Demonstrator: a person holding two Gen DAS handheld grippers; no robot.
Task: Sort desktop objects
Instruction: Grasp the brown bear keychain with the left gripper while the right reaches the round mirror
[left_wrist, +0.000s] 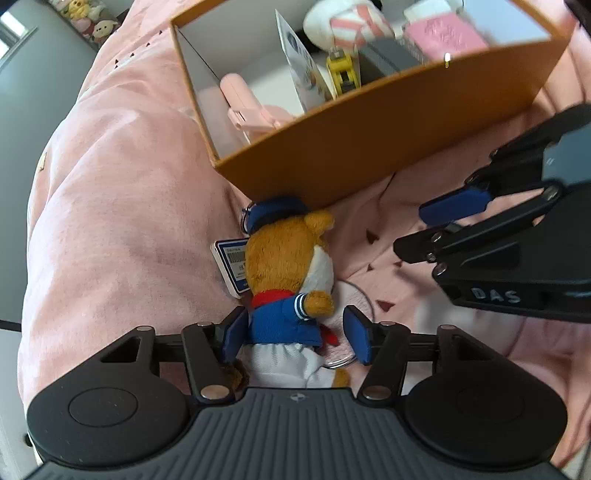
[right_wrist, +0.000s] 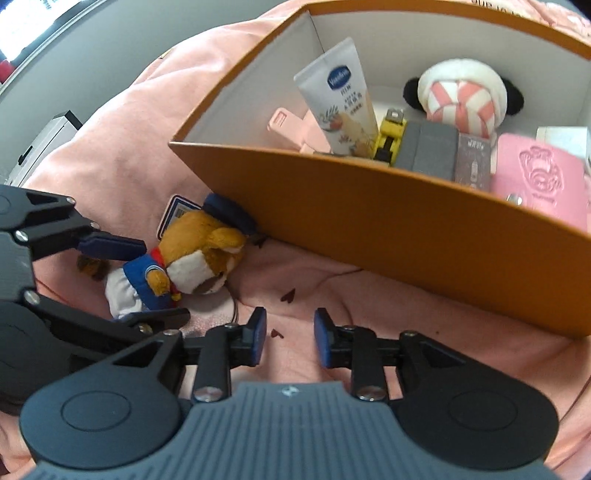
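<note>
- Jaws of the left gripper (left_wrist: 295, 338) stand wide, straddling the blue jacket of the small brown plush bear in sailor cap (left_wrist: 286, 280); pads not yet pressing.
- Bear lies on the pink cloth (left_wrist: 122, 206) just beside the near wall of the orange cardboard box (left_wrist: 369, 147), long axis running away from the left jaws, cap toward the box.
- Right gripper (right_wrist: 290, 339) part open, empty, beside the bear; left is nearer.

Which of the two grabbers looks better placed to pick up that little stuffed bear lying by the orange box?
The left gripper: its open fingers already straddle the stuffed bear, beside the orange box. The right gripper has only pink cloth between its fingers, off to the bear's side.
</note>
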